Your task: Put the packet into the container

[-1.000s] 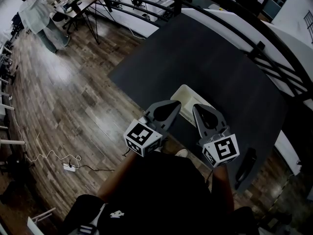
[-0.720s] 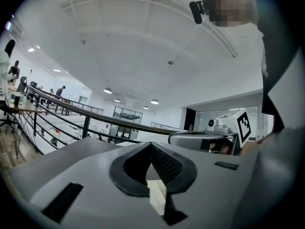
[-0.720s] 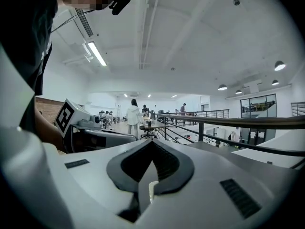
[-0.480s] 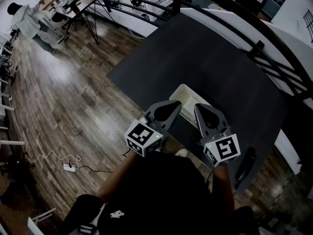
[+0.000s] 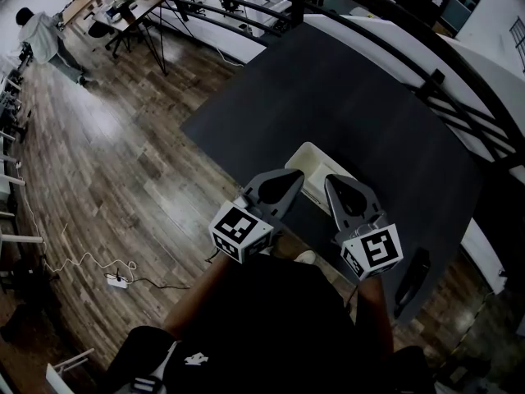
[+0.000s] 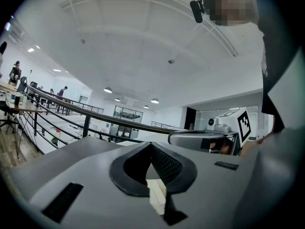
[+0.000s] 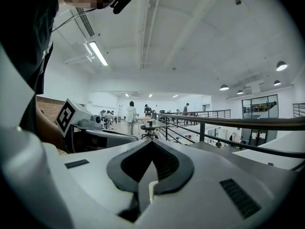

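Nearest me I hold two tongs side by side, the left gripper (image 5: 297,174) and the right gripper (image 5: 331,180). Both are clenched on nothing, tips aimed away from me. Just beyond them one cream container (image 5: 311,156) sits near the one dark table's (image 5: 353,89) near edge. The grippers hide its near part, so I cannot tell its long axis.
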The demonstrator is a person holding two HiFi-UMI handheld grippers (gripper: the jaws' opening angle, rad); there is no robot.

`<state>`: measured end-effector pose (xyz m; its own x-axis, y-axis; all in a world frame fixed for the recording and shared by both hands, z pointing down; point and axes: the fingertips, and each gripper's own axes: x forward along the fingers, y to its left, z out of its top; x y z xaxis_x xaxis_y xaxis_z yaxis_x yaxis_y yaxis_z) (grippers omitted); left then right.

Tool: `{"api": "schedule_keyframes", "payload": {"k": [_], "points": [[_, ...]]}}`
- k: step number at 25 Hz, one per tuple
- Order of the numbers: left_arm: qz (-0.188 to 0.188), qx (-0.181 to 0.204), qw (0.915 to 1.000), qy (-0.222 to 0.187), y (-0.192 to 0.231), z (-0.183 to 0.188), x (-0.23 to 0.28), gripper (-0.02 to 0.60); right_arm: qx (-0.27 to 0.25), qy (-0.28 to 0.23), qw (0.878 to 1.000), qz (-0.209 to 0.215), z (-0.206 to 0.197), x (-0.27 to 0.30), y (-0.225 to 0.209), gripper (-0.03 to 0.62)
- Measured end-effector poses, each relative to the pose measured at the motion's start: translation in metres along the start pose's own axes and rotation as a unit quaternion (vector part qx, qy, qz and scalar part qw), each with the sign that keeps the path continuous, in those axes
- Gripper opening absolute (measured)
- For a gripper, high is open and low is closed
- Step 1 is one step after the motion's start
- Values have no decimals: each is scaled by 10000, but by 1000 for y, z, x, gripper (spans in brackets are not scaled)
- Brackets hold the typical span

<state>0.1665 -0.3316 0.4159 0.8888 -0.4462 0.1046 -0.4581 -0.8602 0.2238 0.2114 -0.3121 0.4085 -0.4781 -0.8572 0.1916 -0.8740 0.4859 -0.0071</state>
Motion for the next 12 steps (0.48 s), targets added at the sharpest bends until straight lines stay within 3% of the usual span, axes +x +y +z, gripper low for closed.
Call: {"api": "schedule_keyframes", "payload": {"k": [12], "points": [[34, 23, 10000, 2, -2, -3, 1, 5, 115, 16, 9999, 47, -4, -2, 2, 3]]}}
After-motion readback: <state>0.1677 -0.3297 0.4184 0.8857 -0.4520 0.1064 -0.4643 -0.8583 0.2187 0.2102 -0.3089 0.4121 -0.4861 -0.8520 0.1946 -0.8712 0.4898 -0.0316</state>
